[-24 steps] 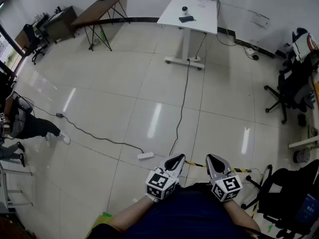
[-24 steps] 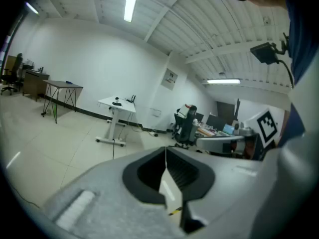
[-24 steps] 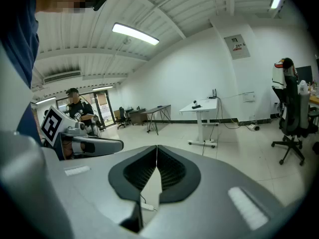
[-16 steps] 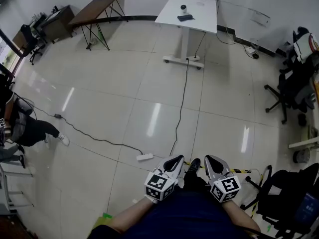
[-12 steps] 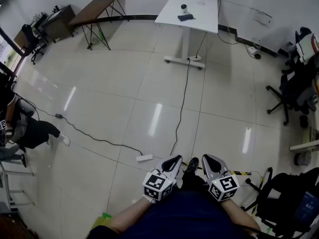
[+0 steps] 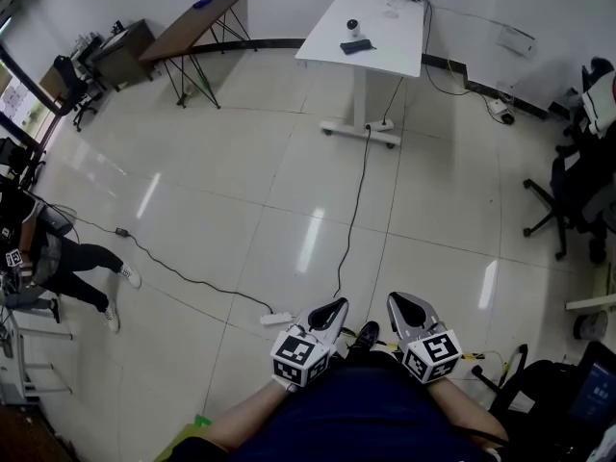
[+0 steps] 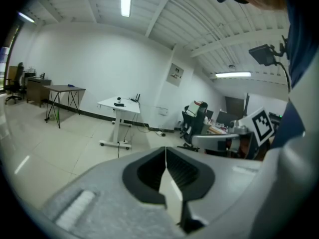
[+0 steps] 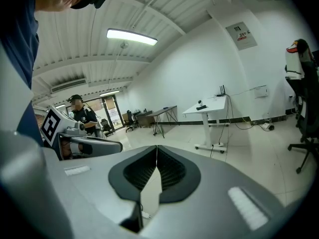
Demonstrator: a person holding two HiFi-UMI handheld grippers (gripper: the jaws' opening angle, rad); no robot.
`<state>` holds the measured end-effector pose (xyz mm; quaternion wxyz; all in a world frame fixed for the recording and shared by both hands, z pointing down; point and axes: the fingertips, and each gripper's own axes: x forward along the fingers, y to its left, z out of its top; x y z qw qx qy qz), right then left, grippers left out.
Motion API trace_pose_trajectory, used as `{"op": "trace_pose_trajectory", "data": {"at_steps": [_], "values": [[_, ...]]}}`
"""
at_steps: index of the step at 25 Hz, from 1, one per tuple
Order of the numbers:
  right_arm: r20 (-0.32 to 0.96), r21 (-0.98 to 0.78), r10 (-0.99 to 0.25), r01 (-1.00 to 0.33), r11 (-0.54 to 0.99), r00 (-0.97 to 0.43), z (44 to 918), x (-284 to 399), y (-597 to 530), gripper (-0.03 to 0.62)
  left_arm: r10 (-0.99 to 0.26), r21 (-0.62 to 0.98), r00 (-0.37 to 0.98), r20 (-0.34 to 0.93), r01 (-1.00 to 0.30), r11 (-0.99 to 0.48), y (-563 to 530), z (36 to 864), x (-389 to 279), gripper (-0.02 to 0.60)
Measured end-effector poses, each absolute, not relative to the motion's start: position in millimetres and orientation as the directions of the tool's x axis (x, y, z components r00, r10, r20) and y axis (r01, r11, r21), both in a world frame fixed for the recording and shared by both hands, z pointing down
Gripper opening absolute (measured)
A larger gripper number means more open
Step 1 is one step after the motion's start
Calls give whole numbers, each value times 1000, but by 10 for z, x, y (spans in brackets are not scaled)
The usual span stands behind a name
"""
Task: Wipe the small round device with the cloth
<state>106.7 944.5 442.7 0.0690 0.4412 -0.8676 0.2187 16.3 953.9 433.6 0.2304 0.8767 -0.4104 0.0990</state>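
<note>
The left gripper [image 6: 329, 312] and right gripper [image 6: 408, 308], both closed and empty, are far from the surface [image 6: 385, 41], whose trailing floor cable [image 6: 354, 215] could trip the approach.

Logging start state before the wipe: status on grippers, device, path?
Left gripper and right gripper shut, empty. Small round device on far white desk, dark flat item beside it, neither reached. Cable and power strip on floor between.

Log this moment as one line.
left gripper shut, empty | right gripper shut, empty | small round device on far white table | wipe not started
</note>
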Motion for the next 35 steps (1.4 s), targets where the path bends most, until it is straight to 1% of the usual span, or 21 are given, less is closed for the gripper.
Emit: {"op": "trace_pose_trajectory", "data": {"at_steps": [5,9,12,19,26,35], "values": [[314,-332,-724,-785,522,-614,4470,1204,9293,12,-677,326,633,376,-774,-542,9441,4365,270,6],[320,-345,-705,-771,535,-633,4478,1156,9220,12,-692,320,612,382,-790,-522,9352,4355,203,6],[328,-352,-693,-764,541,-642,4498,1087,9152,12,-681,332,616,396,-787,-519,9308,4408,192,6],[350,-334,-725,-802,495,-593,4574,1114,8720,12,-650,348,658,379,-753,-559,8832,4458,236,6],[358,-299,-754,-832,466,-551,4483,871,7998,12,-655,346,678,332,-734,-584,8059,4433,-65,6],[362,-260,-778,-857,444,-513,4445,531,7430,12,-660,339,683,313,-729,-594,7385,4402,-416,6]]}}
